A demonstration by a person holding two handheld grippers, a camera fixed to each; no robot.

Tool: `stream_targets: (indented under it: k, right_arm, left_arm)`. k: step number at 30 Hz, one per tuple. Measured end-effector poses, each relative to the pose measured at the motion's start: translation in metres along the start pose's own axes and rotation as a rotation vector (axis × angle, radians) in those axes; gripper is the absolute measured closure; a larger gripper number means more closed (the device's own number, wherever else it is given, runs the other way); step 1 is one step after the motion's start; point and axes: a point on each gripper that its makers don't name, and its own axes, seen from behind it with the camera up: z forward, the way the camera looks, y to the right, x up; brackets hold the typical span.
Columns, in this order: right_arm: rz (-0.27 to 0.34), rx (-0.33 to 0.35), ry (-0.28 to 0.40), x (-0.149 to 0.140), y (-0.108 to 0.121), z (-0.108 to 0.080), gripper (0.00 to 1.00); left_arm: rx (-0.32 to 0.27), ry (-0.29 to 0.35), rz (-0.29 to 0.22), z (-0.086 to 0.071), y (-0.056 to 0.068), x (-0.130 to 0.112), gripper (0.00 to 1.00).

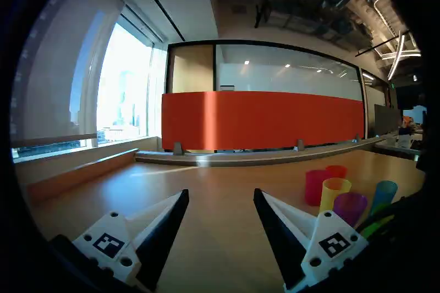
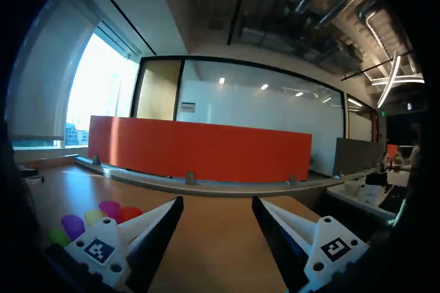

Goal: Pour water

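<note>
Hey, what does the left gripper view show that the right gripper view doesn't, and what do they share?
Left gripper view: a blue cup stands among the cups, right of the open left tongs, and a wooden ledge runs under the window.

Right gripper view: a cluttered desk sits right of the open right tongs, and the cups lie at the lower left.

Both: the wooden table, the orange divider, the window and coloured cups.

The left gripper [image 1: 220,197] is held level with its two fingers wide apart. The right gripper [image 2: 217,202] is the same.
</note>
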Motion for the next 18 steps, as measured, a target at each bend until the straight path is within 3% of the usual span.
stream_targets:
  k: [8,18]
  right_arm:
    - [-0.022,0.015,0.031,-0.005,-0.006,-0.001,0.03]
    - [0.052,0.018,0.052,-0.026,-0.003,0.005,0.01]
  left_arm:
    - [0.0,0.0,0.0,0.0,-0.001,0.0,0.13]
    - [0.0,0.0,0.0,-0.001,0.0,0.0,0.13]
